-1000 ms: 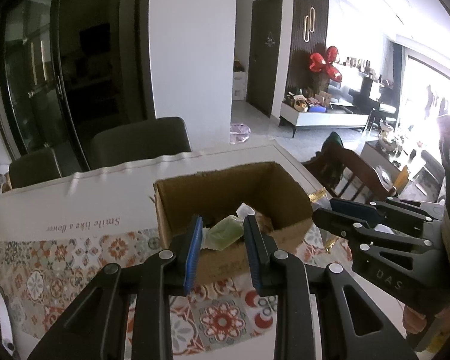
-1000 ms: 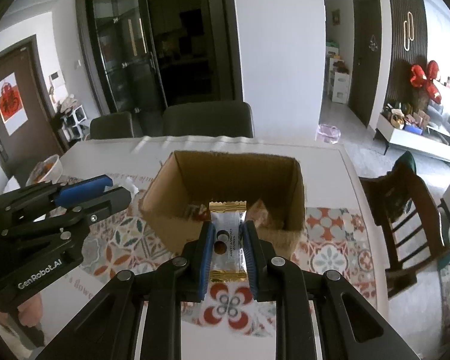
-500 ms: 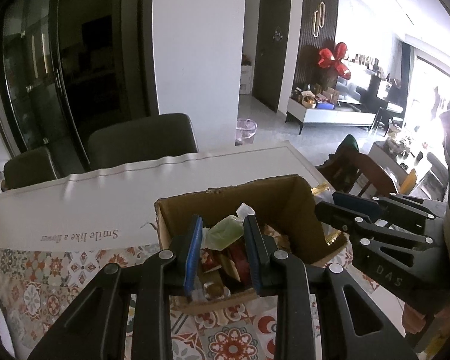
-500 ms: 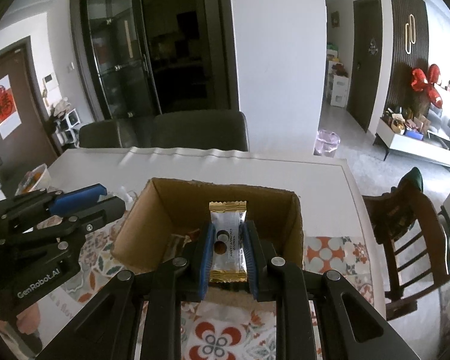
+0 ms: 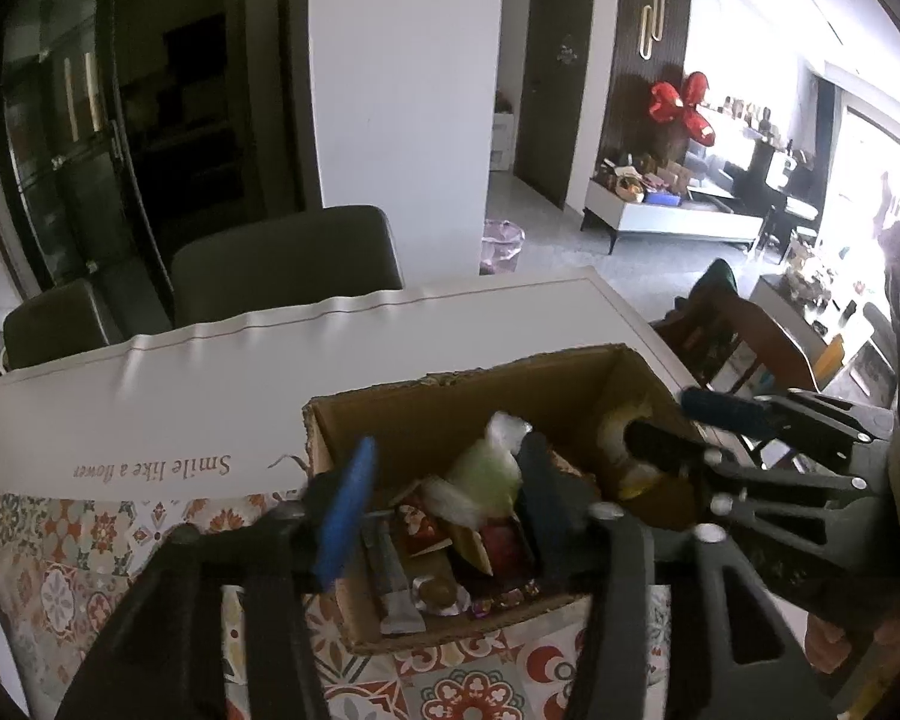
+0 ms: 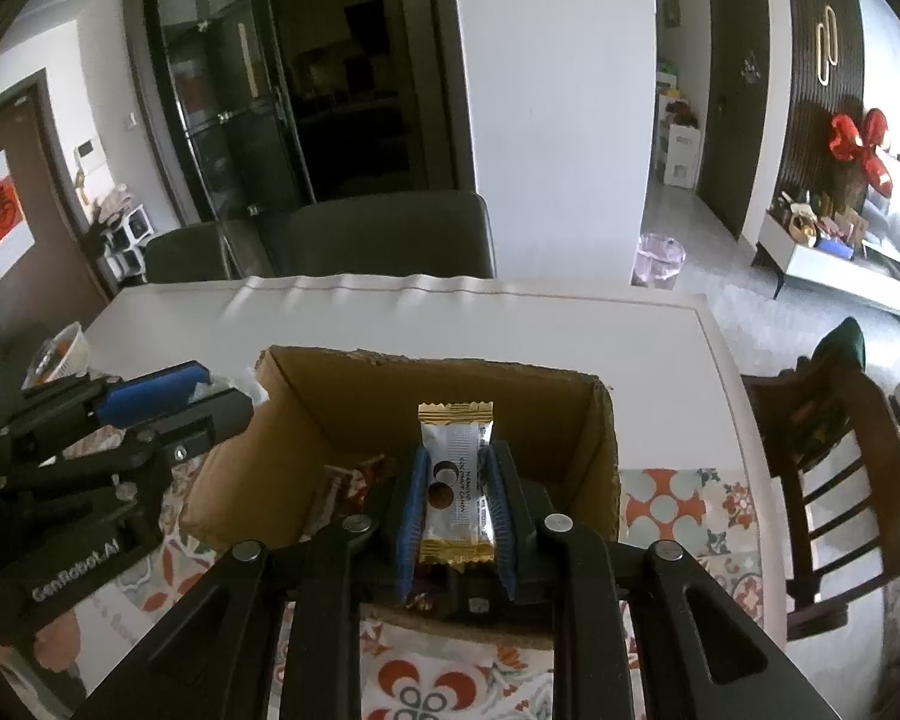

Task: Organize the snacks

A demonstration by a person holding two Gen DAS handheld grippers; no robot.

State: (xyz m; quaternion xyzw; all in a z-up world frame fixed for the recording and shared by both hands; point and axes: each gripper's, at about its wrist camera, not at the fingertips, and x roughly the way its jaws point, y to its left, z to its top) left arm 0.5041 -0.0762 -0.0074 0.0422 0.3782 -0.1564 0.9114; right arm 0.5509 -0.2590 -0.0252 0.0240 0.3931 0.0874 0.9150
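An open cardboard box (image 5: 390, 420) (image 6: 306, 420) stands on the table with several wrapped snacks in it. My left gripper (image 5: 444, 498) is open over the box's near side; a green-and-white packet (image 5: 480, 474), blurred, is between and just beyond its fingers. My right gripper (image 6: 455, 498) is shut on a silver-and-gold candy packet (image 6: 456, 480) and holds it upright over the box. The right gripper also shows in the left wrist view (image 5: 690, 426) at the box's right edge, and the left gripper in the right wrist view (image 6: 174, 402) at its left edge.
The table (image 6: 450, 324) has a white cloth and a patterned tile mat (image 5: 60, 552). Dark chairs (image 5: 282, 264) stand at the far side. A wooden chair (image 6: 834, 456) stands to the right. A small bowl (image 6: 60, 348) sits at the far left.
Both grippers have moved forward and over the box. The left jaws have opened wider and the green packet has slipped from between them. The right still grips the candy packet.
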